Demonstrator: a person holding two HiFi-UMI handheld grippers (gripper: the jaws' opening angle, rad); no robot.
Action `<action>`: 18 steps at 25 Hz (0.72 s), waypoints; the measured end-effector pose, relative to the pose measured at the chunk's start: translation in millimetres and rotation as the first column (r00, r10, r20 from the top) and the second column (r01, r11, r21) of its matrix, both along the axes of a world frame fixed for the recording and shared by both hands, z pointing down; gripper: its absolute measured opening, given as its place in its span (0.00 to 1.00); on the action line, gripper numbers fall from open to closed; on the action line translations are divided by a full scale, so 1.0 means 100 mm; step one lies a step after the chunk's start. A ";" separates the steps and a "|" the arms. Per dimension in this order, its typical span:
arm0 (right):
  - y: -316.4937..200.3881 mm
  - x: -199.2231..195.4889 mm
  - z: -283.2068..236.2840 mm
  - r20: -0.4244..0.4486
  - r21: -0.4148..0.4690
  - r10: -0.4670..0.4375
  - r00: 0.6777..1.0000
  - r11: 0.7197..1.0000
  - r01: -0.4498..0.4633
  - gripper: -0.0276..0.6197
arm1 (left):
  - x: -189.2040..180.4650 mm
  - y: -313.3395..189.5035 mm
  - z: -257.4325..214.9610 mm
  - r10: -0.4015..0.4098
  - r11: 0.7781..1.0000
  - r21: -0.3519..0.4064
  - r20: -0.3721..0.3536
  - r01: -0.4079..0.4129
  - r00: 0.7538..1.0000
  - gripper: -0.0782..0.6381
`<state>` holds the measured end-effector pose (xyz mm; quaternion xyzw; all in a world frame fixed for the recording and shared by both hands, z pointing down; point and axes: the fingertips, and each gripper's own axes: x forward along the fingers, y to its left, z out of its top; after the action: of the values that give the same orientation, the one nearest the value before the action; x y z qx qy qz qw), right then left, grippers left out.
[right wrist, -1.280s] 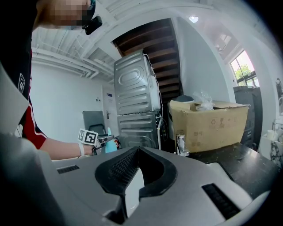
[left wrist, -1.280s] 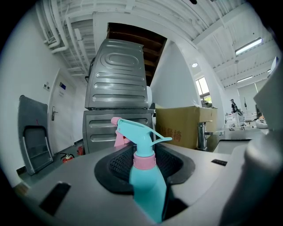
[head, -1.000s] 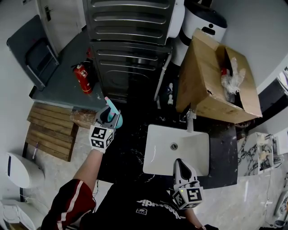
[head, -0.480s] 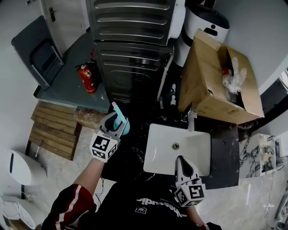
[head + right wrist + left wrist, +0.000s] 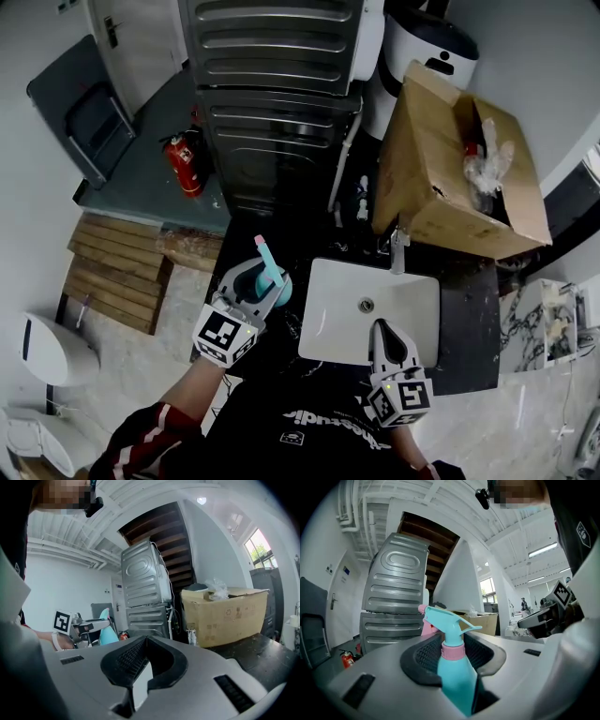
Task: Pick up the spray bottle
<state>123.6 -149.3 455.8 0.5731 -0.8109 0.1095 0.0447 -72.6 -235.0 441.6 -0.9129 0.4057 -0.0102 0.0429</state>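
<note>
Clamping the teal spray bottle (image 5: pixel 454 681), the left tongs (image 5: pixel 258 281) hover beside the sink (image 5: pixel 412 309); right tongs (image 5: pixel 382 330) together; shirt print (image 5: pixel 319 422) unreadable.

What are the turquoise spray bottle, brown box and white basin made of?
Spray bottle: likely plastic, smooth, evenly coloured turquoise with pink collar.
Box: cardboard, matte brown with folded flaps.
Basin: probably glazed ceramic, glossy white; cannot be sure.
</note>
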 end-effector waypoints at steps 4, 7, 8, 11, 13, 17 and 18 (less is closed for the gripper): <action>-0.04 0.03 -0.04 -0.007 0.021 0.003 1.000 1.000 -0.003 0.10 | 0.24 0.18 -0.03 0.052 0.999 -0.013 -0.028 -0.053 0.998 0.33; -0.06 0.07 -0.06 -0.004 0.028 0.010 1.000 1.000 -0.010 0.10 | 0.40 0.30 -0.06 0.083 0.996 -0.010 -0.038 -0.083 0.996 0.33; -0.06 0.09 -0.07 -0.003 0.030 0.013 1.000 0.999 -0.013 0.10 | 0.45 0.34 -0.07 0.098 0.995 -0.007 -0.033 -0.098 0.995 0.33; -0.08 0.14 -0.08 -0.004 0.037 0.021 1.000 0.999 -0.021 0.10 | 0.57 0.46 -0.03 0.122 0.992 -0.016 0.000 -0.122 0.992 0.33; -0.11 0.18 -0.09 -0.009 0.042 0.022 1.000 0.999 -0.022 0.10 | 0.65 0.53 -0.05 0.136 0.990 -0.044 -0.003 -0.136 0.991 0.33; -0.17 0.21 -0.15 -0.029 0.064 0.009 1.000 0.998 -0.007 0.10 | 0.81 0.65 -0.16 0.150 0.986 -0.065 -0.032 -0.151 0.988 0.33; -0.19 0.22 -0.16 -0.032 0.070 0.008 0.999 0.997 -0.006 0.10 | 0.82 0.65 -0.15 0.151 0.987 -0.059 -0.029 -0.153 0.988 0.33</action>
<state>146.0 -168.2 440.2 0.5790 -0.8113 0.0719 0.0370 9.5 -169.8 426.3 -0.9422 0.3348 -0.0080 0.0109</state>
